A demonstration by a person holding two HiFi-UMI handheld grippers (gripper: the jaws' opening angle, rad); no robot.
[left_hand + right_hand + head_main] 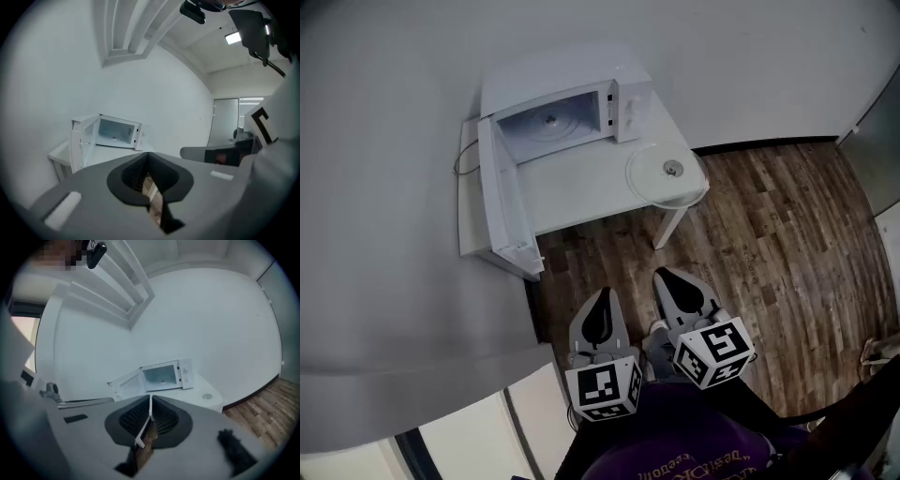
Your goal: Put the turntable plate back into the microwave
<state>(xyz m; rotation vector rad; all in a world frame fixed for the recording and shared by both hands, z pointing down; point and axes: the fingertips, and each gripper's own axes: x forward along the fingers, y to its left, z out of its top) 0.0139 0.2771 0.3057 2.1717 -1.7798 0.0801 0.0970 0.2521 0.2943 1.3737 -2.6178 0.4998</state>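
A white microwave point(567, 108) stands on a small white table point(581, 183) against the wall, its door point(499, 202) swung wide open to the left. Its cavity holds no plate. The clear glass turntable plate point(666, 173) lies flat on the table's right corner, overhanging the edge a little. My left gripper point(598, 314) and right gripper point(682, 291) hang side by side over the wooden floor, well short of the table, both shut on nothing. The microwave point(115, 131) appears far off in the left gripper view. In the right gripper view the microwave point(164, 375) and the plate point(206, 396) are also distant.
Wooden floor point(787, 234) spreads to the right of the table. A white wall point(384, 187) runs along the left, and a grey ledge point(412, 375) juts out beside my left gripper. A cable point(465, 155) hangs behind the microwave.
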